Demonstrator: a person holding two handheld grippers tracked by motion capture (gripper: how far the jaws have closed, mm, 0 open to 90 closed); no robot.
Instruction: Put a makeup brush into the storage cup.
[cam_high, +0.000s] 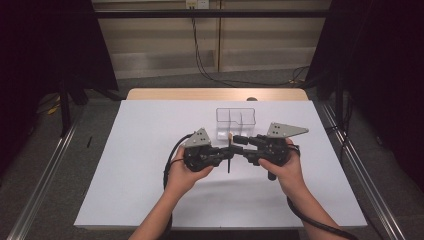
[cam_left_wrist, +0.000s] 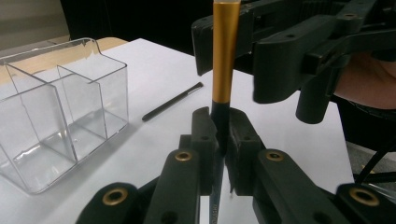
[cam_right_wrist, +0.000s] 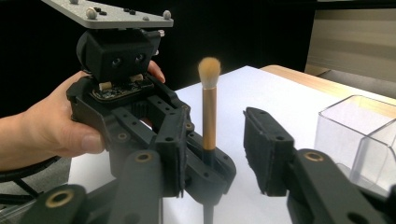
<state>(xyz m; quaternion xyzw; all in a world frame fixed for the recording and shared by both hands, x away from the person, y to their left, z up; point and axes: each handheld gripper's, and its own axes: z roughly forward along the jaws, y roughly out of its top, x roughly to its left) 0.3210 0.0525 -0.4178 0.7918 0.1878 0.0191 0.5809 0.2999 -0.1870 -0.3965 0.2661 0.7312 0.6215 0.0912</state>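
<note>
The left hand-held gripper (cam_left_wrist: 219, 135) pinches the dark lower handle of a makeup brush (cam_right_wrist: 209, 116), which stands upright above the white tabletop (cam_high: 150, 190). The right hand-held gripper (cam_right_wrist: 212, 154) has its jaws spread on both sides of the gold handle, not pressing it. A clear plastic organizer (cam_high: 236, 120) stands near, at 12 o'clock from the brush. A thin black pencil (cam_left_wrist: 173, 101) lies beside the organizer.

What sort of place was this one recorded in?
Probably a lab recording booth: a white table ringed by black curtains, metal rails on the floor, cables along the back wall.
</note>
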